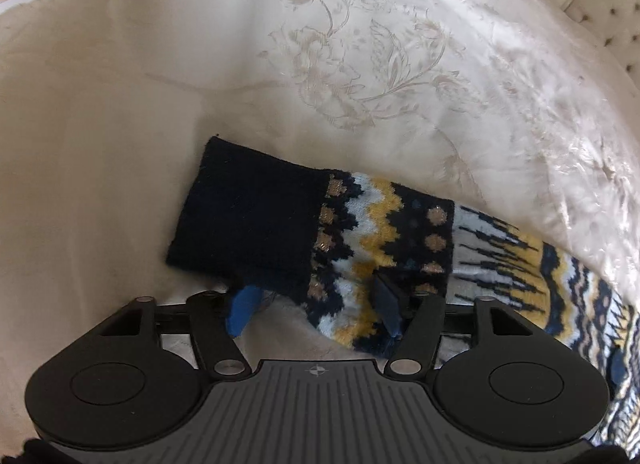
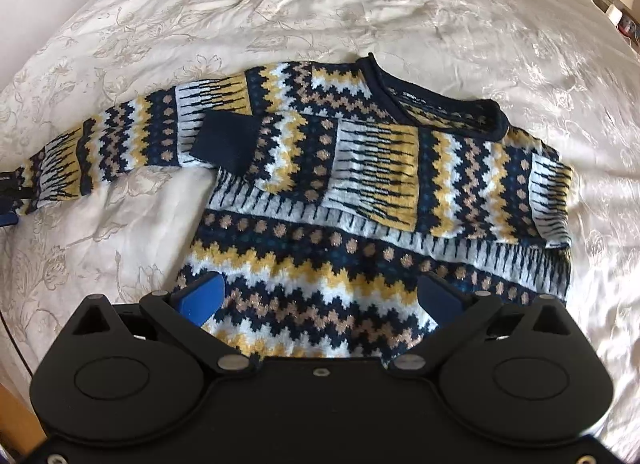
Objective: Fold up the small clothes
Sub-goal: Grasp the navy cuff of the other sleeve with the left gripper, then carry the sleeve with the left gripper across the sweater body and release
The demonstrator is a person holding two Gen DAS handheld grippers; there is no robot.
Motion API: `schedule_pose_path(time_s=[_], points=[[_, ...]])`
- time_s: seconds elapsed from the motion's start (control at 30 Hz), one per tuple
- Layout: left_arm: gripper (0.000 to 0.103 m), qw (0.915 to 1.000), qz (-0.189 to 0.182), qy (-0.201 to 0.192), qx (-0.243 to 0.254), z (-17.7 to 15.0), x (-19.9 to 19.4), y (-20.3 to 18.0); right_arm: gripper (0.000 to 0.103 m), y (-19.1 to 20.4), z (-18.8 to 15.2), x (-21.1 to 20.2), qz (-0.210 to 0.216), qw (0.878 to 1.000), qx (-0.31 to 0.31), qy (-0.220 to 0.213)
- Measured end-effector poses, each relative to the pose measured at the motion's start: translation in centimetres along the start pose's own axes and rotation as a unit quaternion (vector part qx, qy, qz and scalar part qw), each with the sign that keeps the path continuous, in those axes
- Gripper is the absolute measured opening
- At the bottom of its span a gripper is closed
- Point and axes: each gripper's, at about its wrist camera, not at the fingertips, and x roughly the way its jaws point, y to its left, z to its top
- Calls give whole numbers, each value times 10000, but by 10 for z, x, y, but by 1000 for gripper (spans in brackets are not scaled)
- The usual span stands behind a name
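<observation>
Sweater (image 2: 340, 200), knitted in navy, yellow and white zigzags, lies flat on the cream embroidered bedspread (image 2: 280, 4); one sleeve is folded across its chest, the other stretches out sideways. Left gripper (image 1: 316, 304) stands with jaws apart astride the outstretched sleeve's navy cuff (image 1: 248, 220), the pads not pressing it; right gripper (image 2: 320, 300) hangs wide open above the sweater's hem.

Fuzzy knitted sweater (image 2: 344, 200), glossy embroidered bedspread (image 2: 280, 4) (satin-like), matt plastic claw (image 2: 320, 300)
</observation>
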Motion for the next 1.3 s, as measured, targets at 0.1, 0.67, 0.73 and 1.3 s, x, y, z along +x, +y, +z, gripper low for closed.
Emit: schedule_pose_path(time_s=[0.1, 0.67, 0.73, 1.3], points=[[86, 9996, -147, -105, -207, -4, 3, -2, 102, 0, 0, 1, 64, 10000, 17, 0], [6, 9965, 633, -542, 66, -2, -15, -39, 102, -35, -8, 13, 462, 9920, 1164, 161], [6, 9945, 723, -705, 290, -3, -28, -51, 102, -40, -11, 14, 520, 9899, 1309, 182], [5, 9634, -689, -1689, 1965, -95, -177, -267, 102, -136, -46, 3, 885, 9864, 1372, -170]])
